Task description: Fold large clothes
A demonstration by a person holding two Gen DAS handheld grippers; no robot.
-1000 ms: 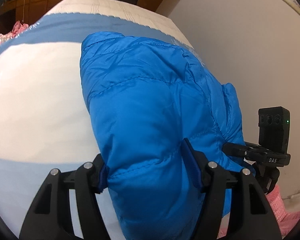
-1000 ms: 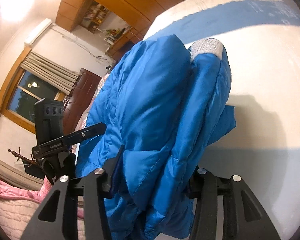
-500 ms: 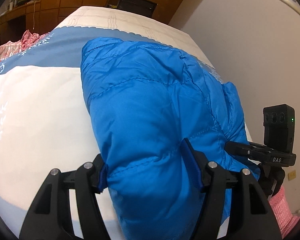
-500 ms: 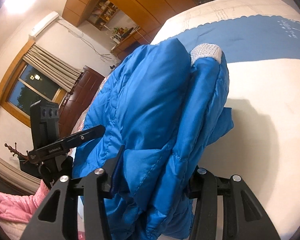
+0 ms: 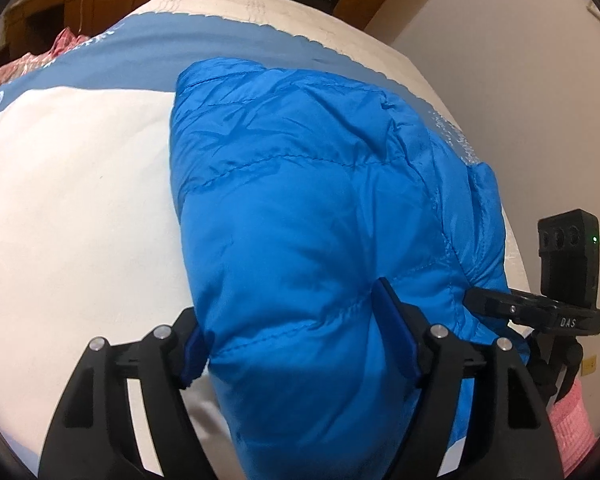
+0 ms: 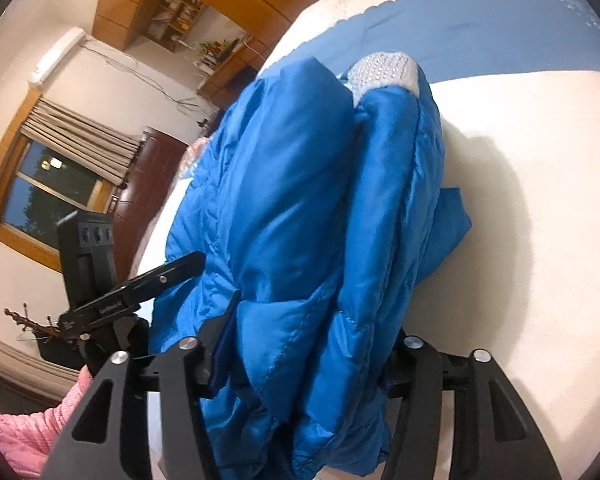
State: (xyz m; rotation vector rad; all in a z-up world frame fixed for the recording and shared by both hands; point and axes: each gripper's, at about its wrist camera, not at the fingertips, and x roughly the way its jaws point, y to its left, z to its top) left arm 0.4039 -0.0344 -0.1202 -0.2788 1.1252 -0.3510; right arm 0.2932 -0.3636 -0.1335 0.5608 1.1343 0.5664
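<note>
Nearest the lens, the left gripper (image 5: 300,336) has the near edge of the folded blue down jacket (image 5: 320,200) bulging between its fingers (image 5: 396,328); the jaws have just been widening, though the pads appear to touch the padding yet. The right gripper (image 6: 304,344) straddles the thick stacked layers likewise, jaws also just widening. The jacket lies on the bed (image 5: 80,200), grey knit cuff (image 6: 384,68) at the far end. Beyond, a blue sheet band (image 5: 160,48). Risk: springy fill may puff the fold apart on release, or a withdrawing finger may drag a layer.
</note>
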